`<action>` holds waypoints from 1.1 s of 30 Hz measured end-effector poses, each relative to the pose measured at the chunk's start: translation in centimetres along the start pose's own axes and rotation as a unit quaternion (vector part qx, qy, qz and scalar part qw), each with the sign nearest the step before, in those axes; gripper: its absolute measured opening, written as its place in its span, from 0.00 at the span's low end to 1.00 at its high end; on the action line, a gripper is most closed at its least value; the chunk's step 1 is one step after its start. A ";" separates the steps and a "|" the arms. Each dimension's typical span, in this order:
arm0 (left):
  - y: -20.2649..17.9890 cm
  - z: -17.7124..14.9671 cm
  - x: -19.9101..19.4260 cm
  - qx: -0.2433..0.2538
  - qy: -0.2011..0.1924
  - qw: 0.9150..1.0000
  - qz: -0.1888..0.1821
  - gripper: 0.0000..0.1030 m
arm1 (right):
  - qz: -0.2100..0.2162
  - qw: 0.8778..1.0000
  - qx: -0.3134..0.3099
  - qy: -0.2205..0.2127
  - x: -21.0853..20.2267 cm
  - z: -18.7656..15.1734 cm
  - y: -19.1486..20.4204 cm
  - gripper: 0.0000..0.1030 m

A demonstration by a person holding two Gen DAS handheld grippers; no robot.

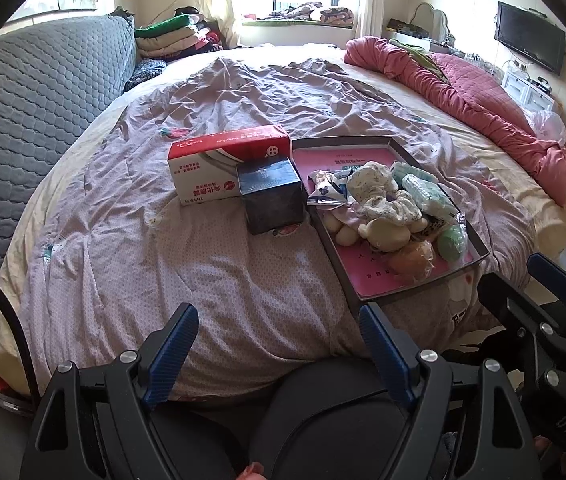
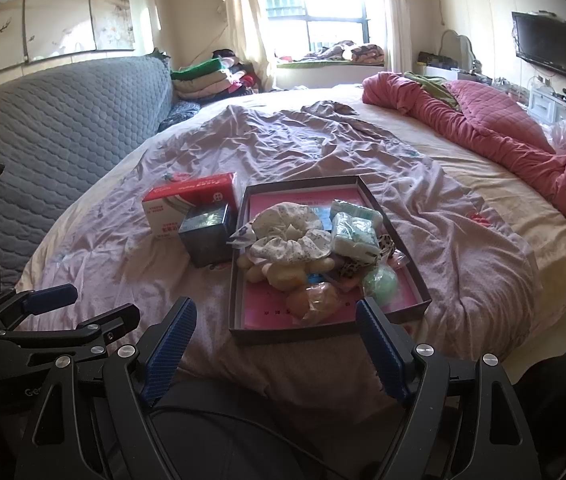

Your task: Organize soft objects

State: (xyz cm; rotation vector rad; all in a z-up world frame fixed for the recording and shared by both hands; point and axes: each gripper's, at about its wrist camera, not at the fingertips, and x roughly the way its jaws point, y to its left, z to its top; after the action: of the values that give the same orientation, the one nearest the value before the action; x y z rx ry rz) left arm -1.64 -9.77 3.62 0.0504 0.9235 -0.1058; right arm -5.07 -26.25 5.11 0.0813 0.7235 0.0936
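Meanwhile both the left gripper [image 1: 279,344] and right gripper [image 2: 277,336] hang wide apart and empty short of the shallow dark cardboard tray [image 2: 399,228] heaped with soft toys and fabric scrunchies [image 2: 291,236], a scene fitting sorting either ahead or complete.

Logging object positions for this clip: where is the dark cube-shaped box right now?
The dark cube-shaped box sits on the bed, touching the red-and-white carton behind it, left of the pink-lined shallow tray.

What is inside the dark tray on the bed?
The tray holds a pile of soft things: floral scrunchies, a cream plush toy, a green ball, an orange bagged item and wrapped packs. Its pink lining shows; anything under the pile is hidden.
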 end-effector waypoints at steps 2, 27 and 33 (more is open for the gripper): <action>0.0 0.0 0.0 -0.001 0.000 1.000 0.000 0.80 | 0.000 1.000 0.000 0.000 -0.1 0.0 0.0 0.80; 0.1 0.0 0.2 0.003 0.001 1.000 0.007 0.80 | -0.003 1.000 -0.004 -0.005 -0.3 0.3 0.4 0.81; 0.2 -0.1 0.3 0.002 -0.001 1.000 0.008 0.80 | -0.003 1.000 -0.004 -0.004 -0.3 0.4 0.4 0.81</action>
State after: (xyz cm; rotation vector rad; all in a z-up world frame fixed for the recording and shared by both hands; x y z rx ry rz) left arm -1.51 -9.58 3.32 0.0615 0.9206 -0.0930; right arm -5.09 -25.91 5.64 0.0721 0.7164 0.0899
